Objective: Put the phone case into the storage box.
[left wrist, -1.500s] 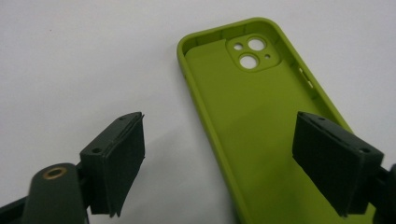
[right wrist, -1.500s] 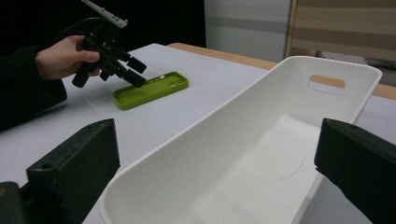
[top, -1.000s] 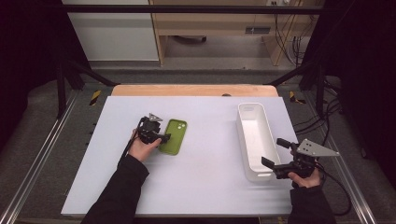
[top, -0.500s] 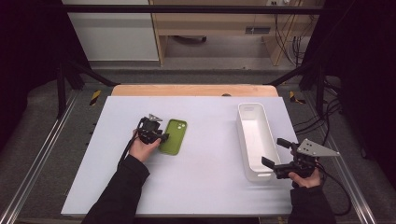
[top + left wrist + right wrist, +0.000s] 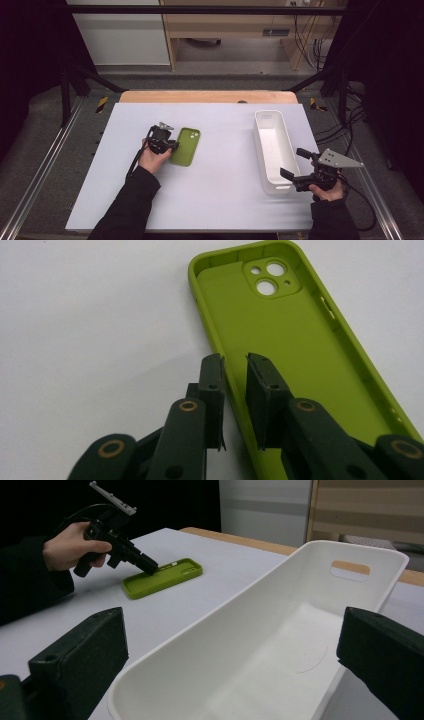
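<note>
one green phone case (image 5: 185, 146) is lying open side up on the white counter (image 5: 210, 200), left of the middle, and one white bin (image 5: 272, 150) is standing well apart from it toward the right. two claws are in play. the left claw (image 5: 234, 362) is reaching down at a slant from the left hand (image 5: 154, 159), and its jaws have just been closing around the case's left long wall, one jaw outside and one inside; a sliver of gap is showing, so i cannot tell whether the pads are pressing yet. the right claw (image 5: 294, 162) is hovering level at the bin's near right corner, its jaws standing wide apart and holding nothing, with the right hand (image 5: 327, 190) gripping its handle.
</note>
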### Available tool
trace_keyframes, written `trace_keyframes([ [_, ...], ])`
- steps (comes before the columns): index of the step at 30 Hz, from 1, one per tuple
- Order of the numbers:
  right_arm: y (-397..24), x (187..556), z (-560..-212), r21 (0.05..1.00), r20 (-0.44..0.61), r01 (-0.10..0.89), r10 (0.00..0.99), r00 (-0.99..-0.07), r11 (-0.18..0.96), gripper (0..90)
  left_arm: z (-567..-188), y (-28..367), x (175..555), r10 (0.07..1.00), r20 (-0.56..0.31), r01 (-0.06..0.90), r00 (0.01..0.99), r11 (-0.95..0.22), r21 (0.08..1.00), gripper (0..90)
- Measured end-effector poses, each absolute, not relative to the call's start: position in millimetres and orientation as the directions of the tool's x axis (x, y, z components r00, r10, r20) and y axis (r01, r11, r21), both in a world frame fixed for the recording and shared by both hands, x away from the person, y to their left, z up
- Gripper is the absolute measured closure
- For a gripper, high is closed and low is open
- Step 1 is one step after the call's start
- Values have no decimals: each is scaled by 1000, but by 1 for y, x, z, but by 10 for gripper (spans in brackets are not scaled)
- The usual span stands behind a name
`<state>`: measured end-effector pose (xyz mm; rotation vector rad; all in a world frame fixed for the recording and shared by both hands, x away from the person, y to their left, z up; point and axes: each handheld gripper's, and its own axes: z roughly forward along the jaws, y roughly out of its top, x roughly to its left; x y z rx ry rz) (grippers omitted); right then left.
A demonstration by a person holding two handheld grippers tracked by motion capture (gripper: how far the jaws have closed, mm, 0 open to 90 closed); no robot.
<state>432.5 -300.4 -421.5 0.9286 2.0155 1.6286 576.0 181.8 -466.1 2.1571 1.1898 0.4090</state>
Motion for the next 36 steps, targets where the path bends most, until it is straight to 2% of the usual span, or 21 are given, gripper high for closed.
trace_keyframes([
  [16,-301,432,-421,963,108,249,699,-707,104,4,-465,181,576,852,-34,654,523,-375,657,830],
  [29,-302,432,-421,964,106,247,701,-706,102,5,-465,177,576,856,10,641,516,-394,659,871],
  [36,-302,432,-421,963,107,248,700,-706,102,4,-466,179,576,854,6,637,520,-393,663,879],
])
